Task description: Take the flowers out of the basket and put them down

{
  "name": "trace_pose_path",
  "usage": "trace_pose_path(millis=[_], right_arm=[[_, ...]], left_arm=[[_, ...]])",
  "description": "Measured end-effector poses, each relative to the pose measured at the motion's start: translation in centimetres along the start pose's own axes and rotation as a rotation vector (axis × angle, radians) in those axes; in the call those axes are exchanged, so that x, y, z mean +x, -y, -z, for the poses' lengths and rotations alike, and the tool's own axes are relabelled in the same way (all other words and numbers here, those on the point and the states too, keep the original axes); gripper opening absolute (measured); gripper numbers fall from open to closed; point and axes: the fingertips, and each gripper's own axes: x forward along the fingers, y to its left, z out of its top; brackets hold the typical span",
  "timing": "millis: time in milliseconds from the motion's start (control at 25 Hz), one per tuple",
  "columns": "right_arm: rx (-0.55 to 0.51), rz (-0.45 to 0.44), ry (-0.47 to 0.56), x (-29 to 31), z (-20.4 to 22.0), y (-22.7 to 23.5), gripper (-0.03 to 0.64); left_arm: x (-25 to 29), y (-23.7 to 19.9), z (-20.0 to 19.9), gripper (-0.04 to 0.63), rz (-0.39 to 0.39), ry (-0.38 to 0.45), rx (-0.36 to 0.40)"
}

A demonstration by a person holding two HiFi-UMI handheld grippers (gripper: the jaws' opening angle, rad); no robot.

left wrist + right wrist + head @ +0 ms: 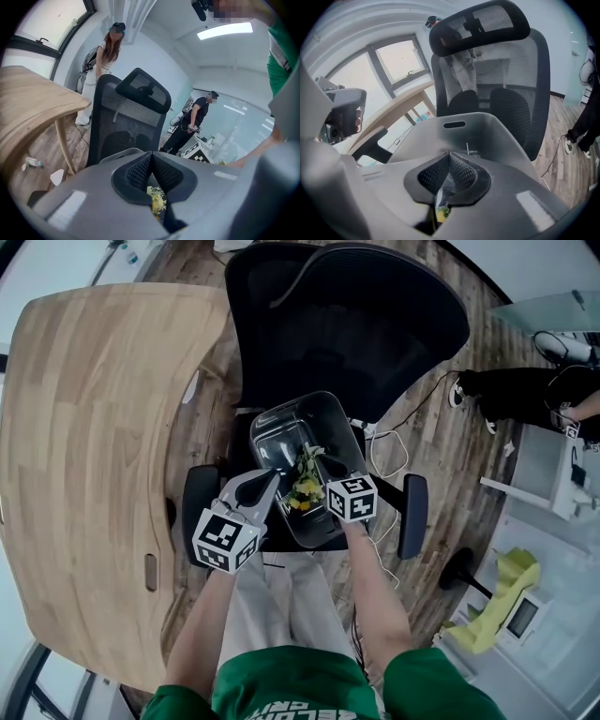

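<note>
Pinching the flowers (305,488), right tool (449,157) hangs over basket (323,413).

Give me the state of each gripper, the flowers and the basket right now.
flowers: lying in the basket, not yet out
basket: upright on the chair seat
left gripper: jaws shut, beside the flowers
right gripper: shut on the flowers

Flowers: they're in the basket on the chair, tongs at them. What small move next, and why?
Probably lift the right tongs straight up. They are shut on the flowers, which are inside the grey basket on the chair, so the bunch should clear the rim before moving sideways. The left tongs, also shut, sit beside it.
</note>
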Motion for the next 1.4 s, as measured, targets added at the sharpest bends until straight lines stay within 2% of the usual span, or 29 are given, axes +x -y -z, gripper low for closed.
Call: trace_pose_path(millis=[200, 280, 520, 800, 1120, 1400], right_arm=[[0.055, -0.020, -0.056, 3.3, 2.2, 1.2, 0.008], [0.060, -0.017, -0.089, 4.6, 3.4, 1.8, 0.089], [0.045, 0.039, -0.181, 7.7, 6.7, 3.9, 0.186], [0.015, 0.078, -0.245, 10.3, 8.8, 5.4, 0.230], [-0.017, 0.094, -0.333, 12.5, 11.6, 6.2, 0.225], [-0.068, 0.123, -0.365, 13.8, 12.4, 7.2, 0.169]], left_arm=[[0.2, -0.6, 0.5, 0.017, 0.009, 0.016, -0.022], [0.2, -0.9, 0.7, 0.017, 0.016, 0.018, -0.030], [0.8, -0.8, 2.0, 0.017, 0.045, -0.020, -0.029], [1.8, -0.2, 2.9, 0.017, 0.091, -0.065, -0.025], [2.7, 0.3, 2.7, 0.017, 0.122, -0.082, -0.020], [2.9, 0.0, 3.2, 0.017, 0.121, -0.082, -0.036]])
